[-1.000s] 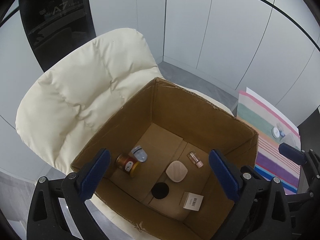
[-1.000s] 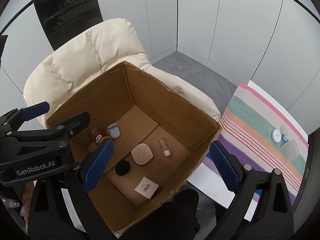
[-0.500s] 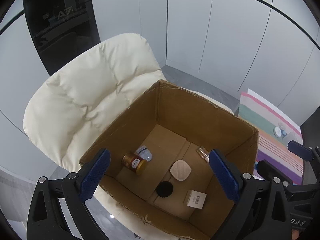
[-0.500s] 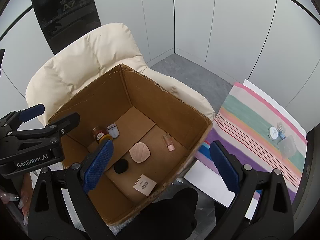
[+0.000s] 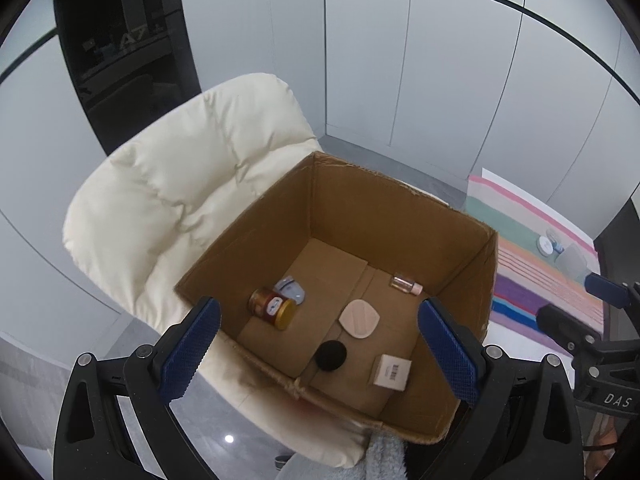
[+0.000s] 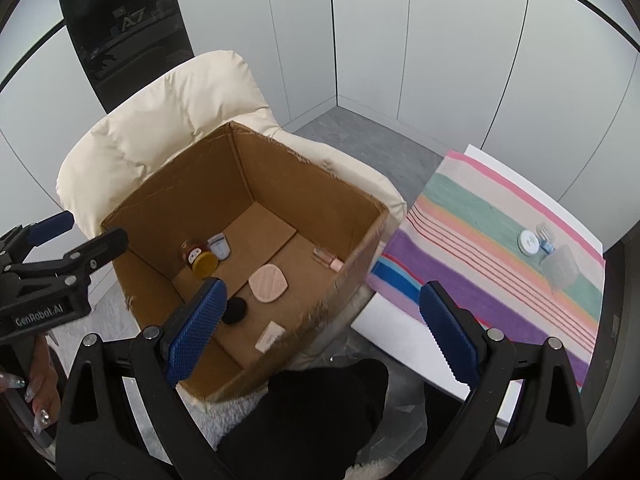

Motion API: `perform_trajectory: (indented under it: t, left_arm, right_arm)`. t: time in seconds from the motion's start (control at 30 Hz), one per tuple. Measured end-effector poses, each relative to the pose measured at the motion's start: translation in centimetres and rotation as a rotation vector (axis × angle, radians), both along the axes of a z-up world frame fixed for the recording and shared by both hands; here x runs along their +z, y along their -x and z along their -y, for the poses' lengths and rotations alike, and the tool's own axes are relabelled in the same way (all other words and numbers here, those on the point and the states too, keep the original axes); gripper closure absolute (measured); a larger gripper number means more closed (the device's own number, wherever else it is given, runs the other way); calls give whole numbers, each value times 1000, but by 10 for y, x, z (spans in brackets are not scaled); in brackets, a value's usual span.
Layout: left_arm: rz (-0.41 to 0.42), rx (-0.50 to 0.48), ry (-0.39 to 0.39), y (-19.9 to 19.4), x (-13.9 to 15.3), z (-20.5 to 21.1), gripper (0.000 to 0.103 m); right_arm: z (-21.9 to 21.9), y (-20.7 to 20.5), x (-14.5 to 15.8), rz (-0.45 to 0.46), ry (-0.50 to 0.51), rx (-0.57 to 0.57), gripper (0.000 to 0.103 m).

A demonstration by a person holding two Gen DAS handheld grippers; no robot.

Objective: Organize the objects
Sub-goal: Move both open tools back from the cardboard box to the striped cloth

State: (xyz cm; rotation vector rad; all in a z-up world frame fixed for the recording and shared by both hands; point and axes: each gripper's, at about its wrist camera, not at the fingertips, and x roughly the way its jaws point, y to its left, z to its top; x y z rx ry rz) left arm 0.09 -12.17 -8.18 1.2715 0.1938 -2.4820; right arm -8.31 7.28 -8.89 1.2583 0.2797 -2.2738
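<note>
An open cardboard box (image 5: pixel 400 216) sits on a cream padded chair (image 5: pixel 192 200), and both tools hang above it with nothing in them. The left gripper (image 5: pixel 318 354) has its blue-padded jaws spread wide apart, framing the near part of the box floor; the right gripper (image 6: pixel 322 334) is spread just as wide, one jaw over the box's near corner and the other over the striped cloth (image 6: pixel 500 264) that covers the white table (image 6: pixel 400 336) beside the chair. Inside the box lie six small things, none stacked: an amber jar with a gold lid (image 5: pixel 273 307) on its side, touching a pale blue case (image 5: pixel 291 289) behind it; a small clear bottle with a pink cap (image 5: pixel 405 284) lying near the far right wall; a pink rounded compact (image 5: pixel 359 318) about mid-floor; a black round puff (image 5: pixel 331 355) just in front of that; and a small white carton with a barcode (image 5: pixel 392 372) near the front wall. On the cloth, well apart from the box, sit a white round tin (image 6: pixel 529 242), a small clear item with a blue part (image 6: pixel 546 238) just beside it (too small to identify), and a translucent square container (image 6: pixel 562 272). The person's hand (image 6: pixel 38 396) on the left tool's handle shows at the lower left edge of the right view.
</note>
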Motion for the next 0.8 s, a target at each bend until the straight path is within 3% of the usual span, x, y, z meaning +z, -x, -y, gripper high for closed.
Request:
perform_trajectory:
  t: [0.27,0.8]
  left_arm:
    - [-22,-27,34,-27,5,-12,3]
    - [-8,-84,25,-3,0,-27,3]
  right_arm:
    - [-19,-37,-6,-30,-37,4,5]
    - [-39,-30,-3,-44,-26,-49,5]
